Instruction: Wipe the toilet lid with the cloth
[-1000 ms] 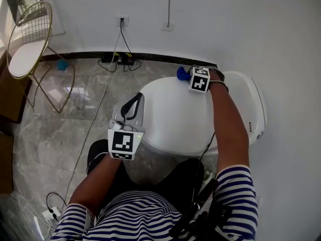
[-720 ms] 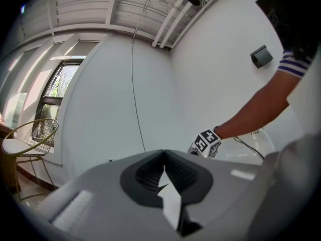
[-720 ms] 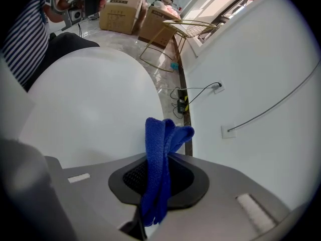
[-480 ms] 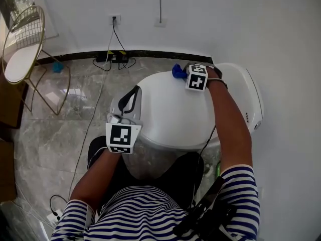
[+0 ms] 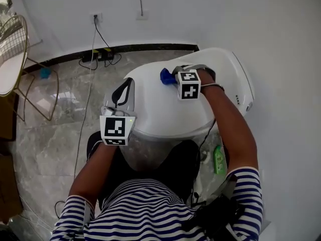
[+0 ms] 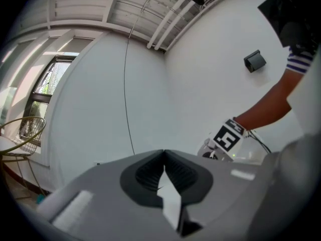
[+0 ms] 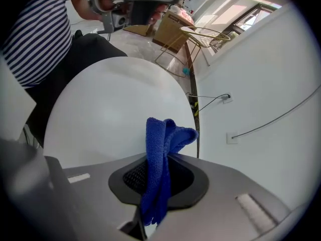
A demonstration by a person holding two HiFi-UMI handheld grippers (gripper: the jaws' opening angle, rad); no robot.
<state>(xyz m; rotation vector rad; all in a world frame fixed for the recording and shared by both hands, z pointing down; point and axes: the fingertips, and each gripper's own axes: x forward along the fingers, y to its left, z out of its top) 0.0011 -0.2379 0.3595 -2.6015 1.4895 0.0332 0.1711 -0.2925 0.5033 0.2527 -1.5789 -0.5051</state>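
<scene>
The white toilet lid (image 5: 160,112) lies closed below me; it fills the middle of the right gripper view as toilet lid (image 7: 115,109). My right gripper (image 5: 173,77) is shut on a folded blue cloth (image 5: 166,76) at the lid's far edge; the cloth (image 7: 160,169) sticks out from between the jaws, just over the lid. My left gripper (image 5: 123,97) hovers at the lid's left edge, jaws closed together with nothing between them. In the left gripper view that gripper (image 6: 164,167) points up at the wall.
The toilet base (image 5: 241,84) stands against the white wall. A gold wire chair (image 5: 12,59) is at the far left. A power strip with cables (image 5: 98,56) lies by the skirting. A green bottle (image 5: 219,159) sits on the floor right of the toilet.
My head has shifted, so the toilet sits higher and further left in view. The right gripper with the cloth has slid left along the lid's far edge. The left gripper keeps its place.
</scene>
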